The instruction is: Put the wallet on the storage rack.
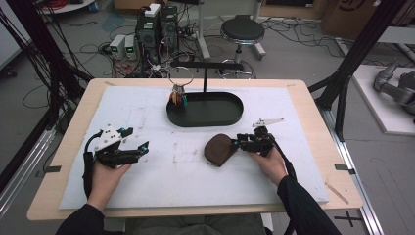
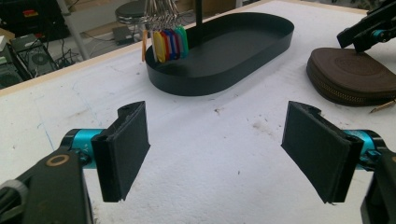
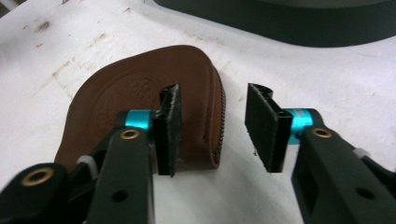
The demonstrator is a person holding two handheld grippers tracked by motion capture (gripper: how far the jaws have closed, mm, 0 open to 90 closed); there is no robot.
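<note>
High view showed a brown leather zip pouch [image 1: 219, 150] lying flat on the white mat [image 1: 147, 191], just in front of the black oval tray [image 1: 230, 117] and slightly right of the table's centre. The right gripper [image 1: 237, 143] was brought in low from the right, its tips meeting the pouch's right edge.

Right gripper view gave the detail. The jaws stood about half open and straddled the zipped edge of the pouch: one pad [image 3: 169, 128] rested over the leather top face, the other pad [image 3: 262, 126] hung over bare mat beside the zipper seam. The second pad pressed on nothing, so nothing was yet held. This placement suited a pinch across the thick zipped rim, judged the firmest part to grasp.

Left gripper view showed the left gripper [image 2: 229, 149] held above bare mat with its jaws wide apart and nothing between them. It faced the tray and the pouch from well apart, apparently kept in reserve, ready to steady the pouch or work the zipper.

A bunch of keys with coloured tags [image 1: 178, 98] hung on a ring from the black T-shaped stand [image 1: 205, 73] rising from the tray, its tags at the tray's left end.
</note>
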